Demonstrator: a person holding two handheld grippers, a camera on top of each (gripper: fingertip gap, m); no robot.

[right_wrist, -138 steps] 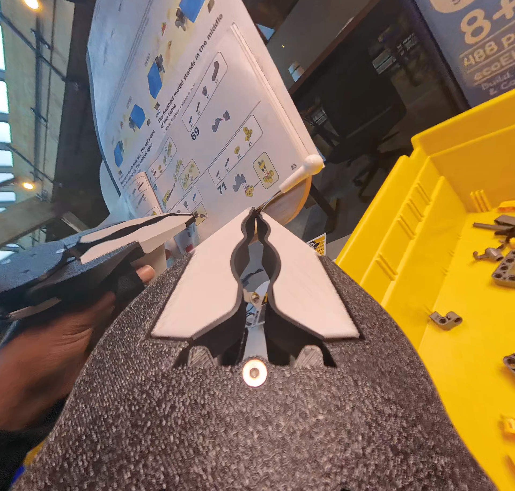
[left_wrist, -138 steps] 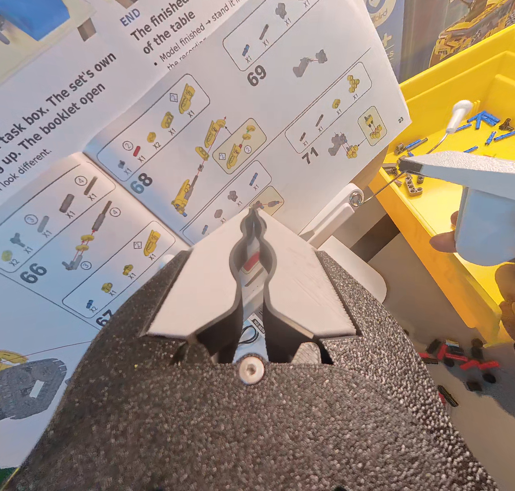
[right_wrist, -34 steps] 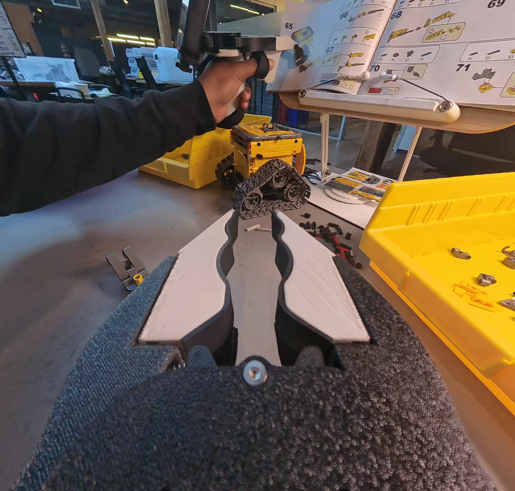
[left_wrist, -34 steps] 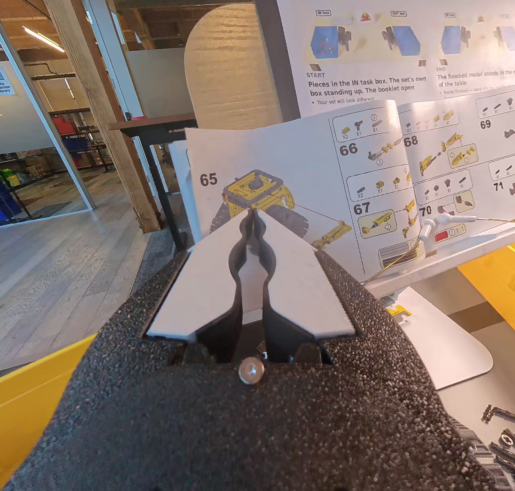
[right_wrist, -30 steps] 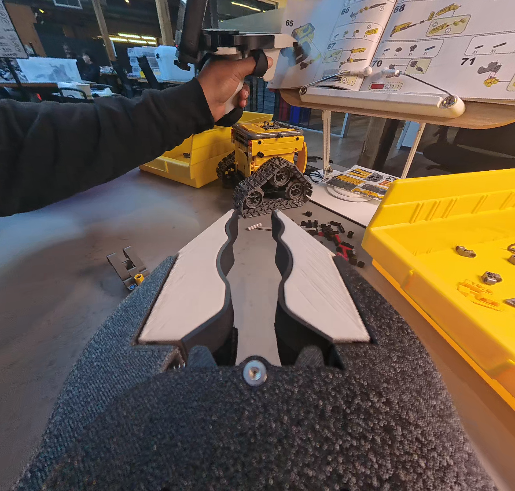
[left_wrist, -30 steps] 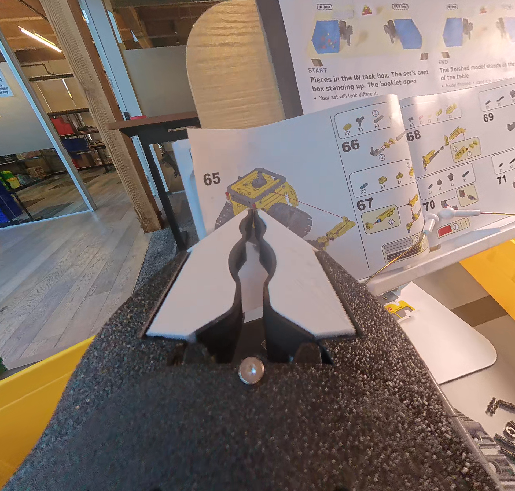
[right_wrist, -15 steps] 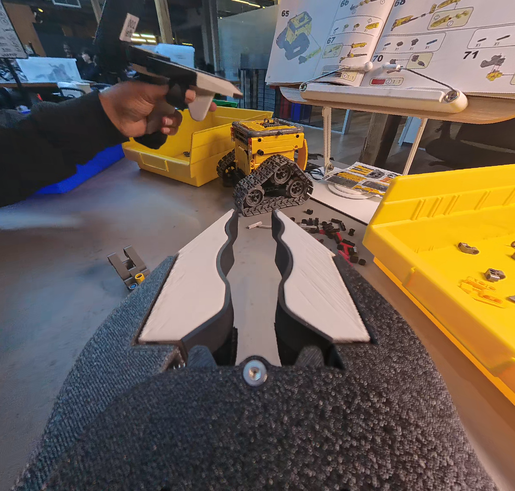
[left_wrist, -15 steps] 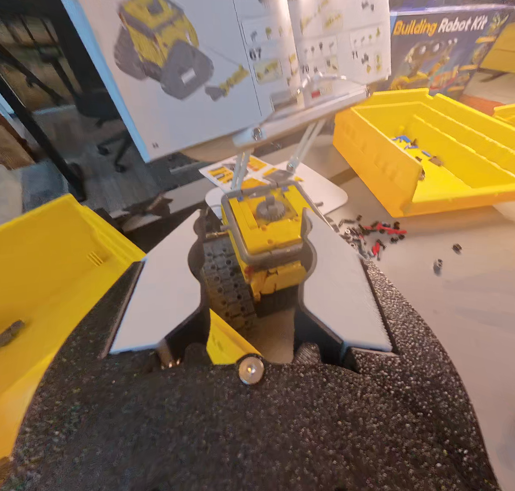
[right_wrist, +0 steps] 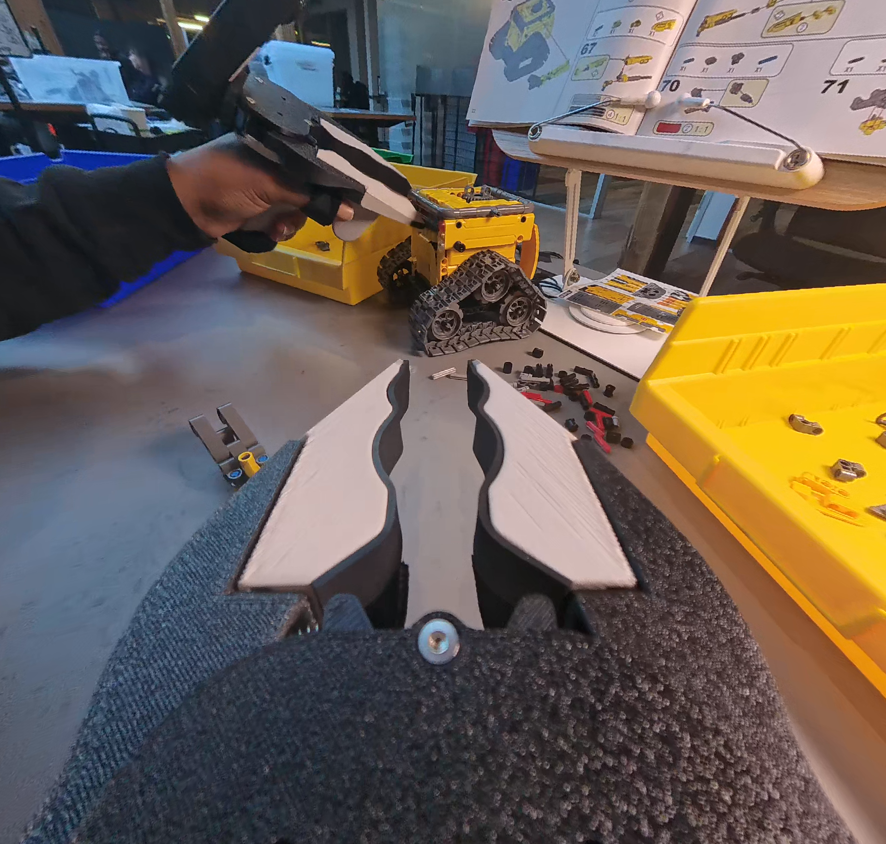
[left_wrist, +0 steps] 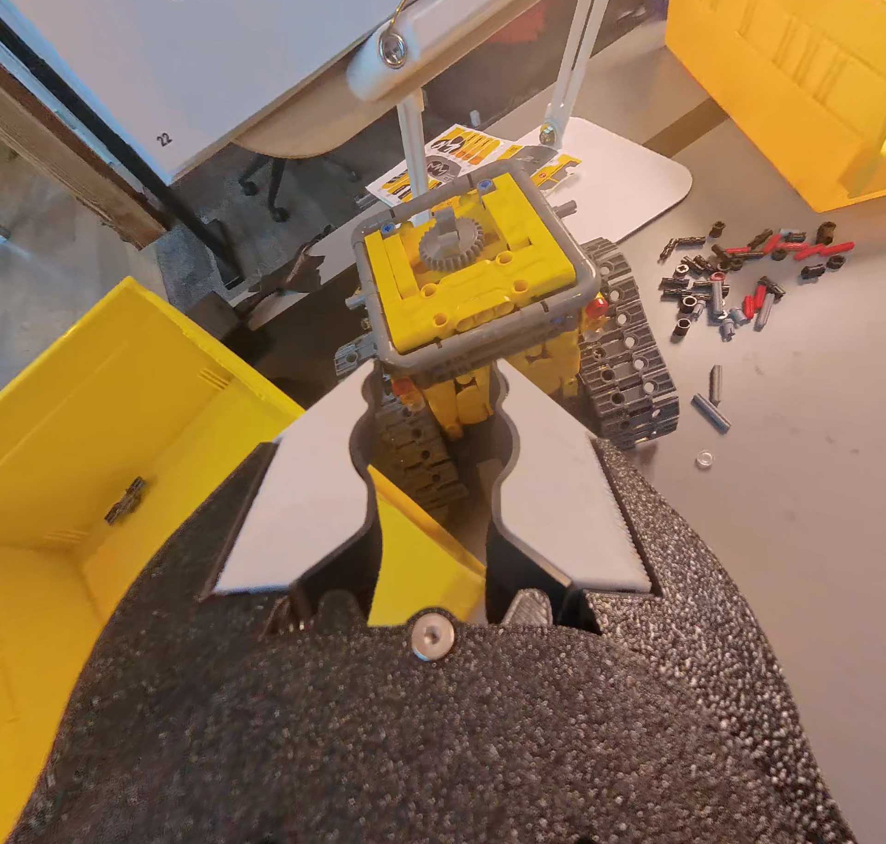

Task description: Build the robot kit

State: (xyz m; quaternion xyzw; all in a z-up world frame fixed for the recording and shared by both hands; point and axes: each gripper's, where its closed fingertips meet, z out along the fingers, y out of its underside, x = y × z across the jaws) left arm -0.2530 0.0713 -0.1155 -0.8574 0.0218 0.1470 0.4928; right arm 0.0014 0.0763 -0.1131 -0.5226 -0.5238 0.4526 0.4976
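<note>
Just ahead of the parted left gripper (left_wrist: pixel 434 370), the tracked model (left_wrist: pixel 474 289).

Yellow tracked model (left_wrist: pixel 472 289) w/ grey frame, black treads; yellow bins (right_wrist: pixel 767 437); red/black pins (left_wrist: pixel 748 274).

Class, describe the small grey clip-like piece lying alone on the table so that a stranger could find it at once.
Start at the right gripper over the grey table. Just left of its left finger lies the grey forked piece, alone, unlike the black and red pins; only it has a yellow stud.

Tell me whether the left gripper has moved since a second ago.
Yes. The left gripper has dropped from beside the instruction booklet to the tracked yellow model.
</note>
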